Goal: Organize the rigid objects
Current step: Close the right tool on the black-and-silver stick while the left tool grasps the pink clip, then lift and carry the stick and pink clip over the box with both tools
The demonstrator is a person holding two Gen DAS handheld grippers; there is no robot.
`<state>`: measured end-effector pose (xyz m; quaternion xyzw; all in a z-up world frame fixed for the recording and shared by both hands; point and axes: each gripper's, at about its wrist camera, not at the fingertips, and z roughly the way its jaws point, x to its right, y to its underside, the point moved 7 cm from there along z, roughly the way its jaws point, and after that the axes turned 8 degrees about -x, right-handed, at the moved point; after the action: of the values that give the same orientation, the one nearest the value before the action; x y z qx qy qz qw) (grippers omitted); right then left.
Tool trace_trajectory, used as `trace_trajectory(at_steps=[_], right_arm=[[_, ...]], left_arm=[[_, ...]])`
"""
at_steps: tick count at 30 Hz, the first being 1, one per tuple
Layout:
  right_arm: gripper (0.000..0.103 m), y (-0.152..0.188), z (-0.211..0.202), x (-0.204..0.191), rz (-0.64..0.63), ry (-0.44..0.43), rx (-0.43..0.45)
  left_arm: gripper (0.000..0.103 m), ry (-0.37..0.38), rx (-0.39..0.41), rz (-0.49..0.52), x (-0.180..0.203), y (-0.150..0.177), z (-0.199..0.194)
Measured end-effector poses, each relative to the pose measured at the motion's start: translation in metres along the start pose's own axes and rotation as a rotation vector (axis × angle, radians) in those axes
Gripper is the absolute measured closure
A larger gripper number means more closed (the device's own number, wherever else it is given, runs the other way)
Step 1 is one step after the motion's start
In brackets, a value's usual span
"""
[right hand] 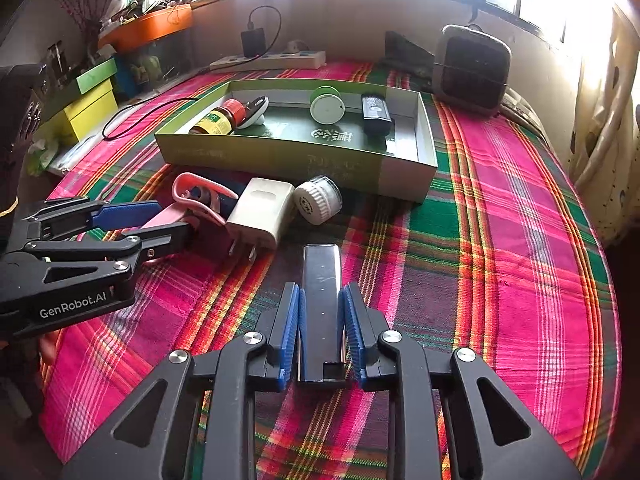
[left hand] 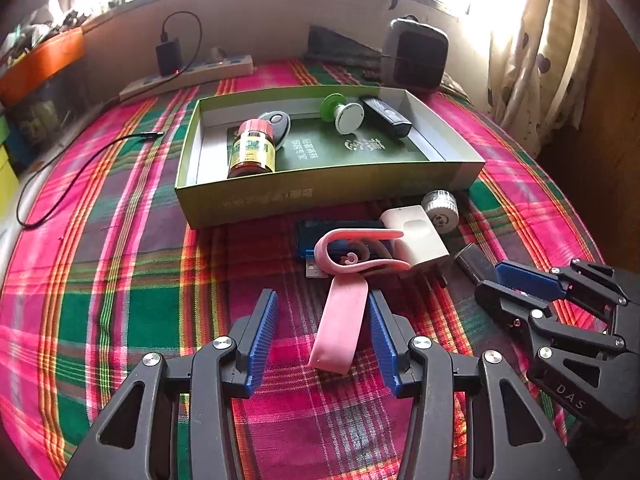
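Two ribbed blue pads clamp glossy dark bar — plaid cloth

Black tongs with ribbed blue pads, silver screws, white "GenRobot.AI" lettering

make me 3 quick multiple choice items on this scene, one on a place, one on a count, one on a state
1. Where is the white charger?
A. in the green box
B. on the plaid cloth in front of the box
C. on the windowsill

2. How many things lie inside the green box?
A. two
B. four
C. six

3. What is the right gripper doing?
A. standing open over bare cloth
B. shut on the dark metal bar
C. holding the pink clip

Answers:
1 B, it lies on the cloth just before the box's front wall.
2 B, a bottle, a key fob, a green-and-white spool and a black stick.
3 B, both blue pads press on the bar's sides.
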<state>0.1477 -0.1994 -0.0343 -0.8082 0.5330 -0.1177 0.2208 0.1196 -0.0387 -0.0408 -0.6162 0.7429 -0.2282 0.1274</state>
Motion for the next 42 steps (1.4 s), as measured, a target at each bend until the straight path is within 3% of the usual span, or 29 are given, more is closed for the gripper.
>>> trace_trajectory(at_steps=[4, 16, 42], right_arm=[[0.079, 0.000, 0.000, 0.000, -0.001, 0.002, 0.000], [0.079, 0.000, 0.000, 0.000, -0.003, 0.008, 0.001], [0.079, 0.005, -0.003, -0.006, 0.004, 0.017, 0.003]], left_arm=[[0.068, -0.006, 0.003, -0.016, -0.005, 0.000, -0.001], [0.084, -0.015, 0.006, -0.048, -0.018, 0.007, -0.006], [0.086, -0.048, 0.033, -0.117, -0.050, 0.023, -0.020]])
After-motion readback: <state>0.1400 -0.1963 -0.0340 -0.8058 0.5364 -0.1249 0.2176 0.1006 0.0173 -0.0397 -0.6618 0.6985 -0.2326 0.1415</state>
